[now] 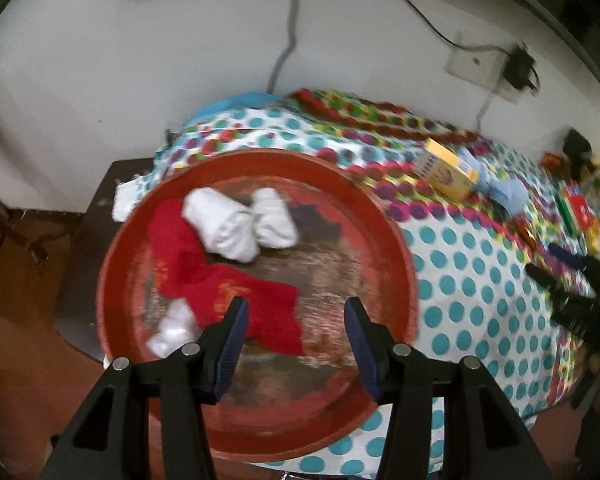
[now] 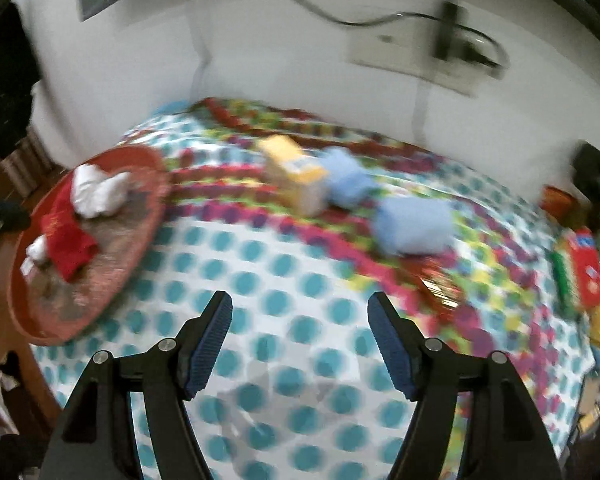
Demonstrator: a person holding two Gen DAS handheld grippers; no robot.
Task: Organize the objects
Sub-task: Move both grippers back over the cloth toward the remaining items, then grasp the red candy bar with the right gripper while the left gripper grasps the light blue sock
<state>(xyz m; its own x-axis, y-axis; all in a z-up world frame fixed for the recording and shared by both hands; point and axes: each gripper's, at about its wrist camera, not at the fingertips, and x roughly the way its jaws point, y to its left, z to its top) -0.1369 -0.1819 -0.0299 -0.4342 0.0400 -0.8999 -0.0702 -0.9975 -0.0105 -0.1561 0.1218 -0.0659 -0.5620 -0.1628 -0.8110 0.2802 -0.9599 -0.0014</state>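
Left gripper (image 1: 296,312): pointed steeply down, jaws apart, blue ribbed pads (image 1: 232,340) facing each other, nothing clamped between them. Right gripper (image 2: 300,308): also angled down, jaws wide, nothing between pads (image 2: 210,344). Right gripper visible at right edge of left wrist view as dark blurred shape.

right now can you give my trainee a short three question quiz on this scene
1. True or false: the round red tray holds white rolled socks and red socks.
2. Which lies beside the yellow carton: A) pale blue rolled socks B) a green mug?
3. Are the left tongs gripping anything?

Key: 1 true; 2 A; 3 no, open and empty above the tray.
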